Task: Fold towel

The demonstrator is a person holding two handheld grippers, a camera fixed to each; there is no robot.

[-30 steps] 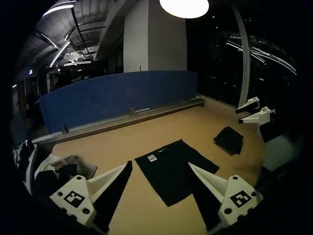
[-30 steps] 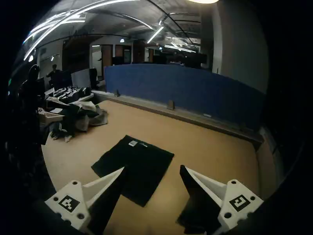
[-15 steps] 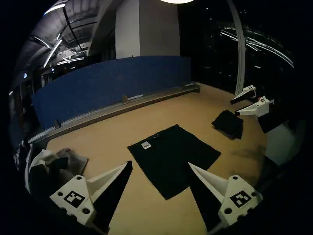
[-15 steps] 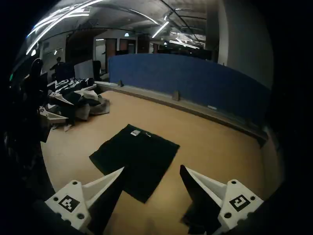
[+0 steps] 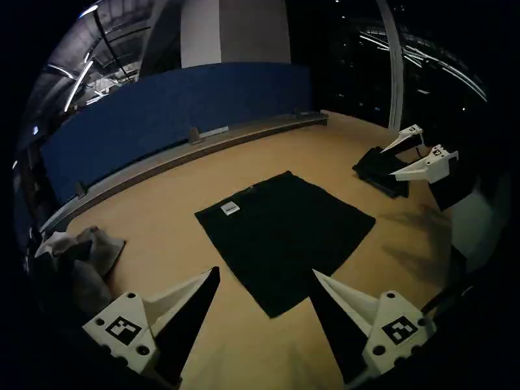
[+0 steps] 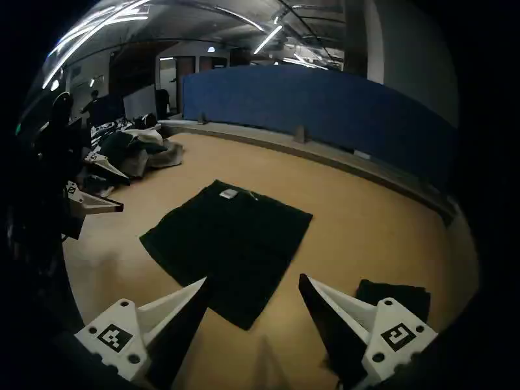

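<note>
From my left gripper (image 5: pixel 265 272) I see its two fingers spread wide with nothing pinched between them, hanging above the near edge of the table (image 5: pixel 162 214). The towel (image 5: pixel 286 227) lies flat and open in the middle of the wooden top, a dark, roughly square cloth with a small white label (image 5: pixel 229 208) near its far edge (what the label says is too small to tell). To the right, a folded dark cloth (image 5: pixel 374 168) sits apart from the towel, and the right gripper (image 5: pixel 388 164) hovers at it, fingers apart. A heap of clothes (image 5: pixel 78 250) rests at the left end of the table, and a blue partition (image 5: pixel 175 110) runs along the far side.

From my right gripper (image 6: pixel 252 278) the fingers are likewise spread and hold nothing. The towel (image 6: pixel 227 240) lies ahead of them, its near corner showing between the fingertips; I cannot tell whether they touch it. The folded dark cloth (image 6: pixel 393 296) is just behind the right-hand finger. The left gripper (image 6: pixel 123 195) shows at the left edge, near the heap of clothes (image 6: pixel 140 153).
</note>
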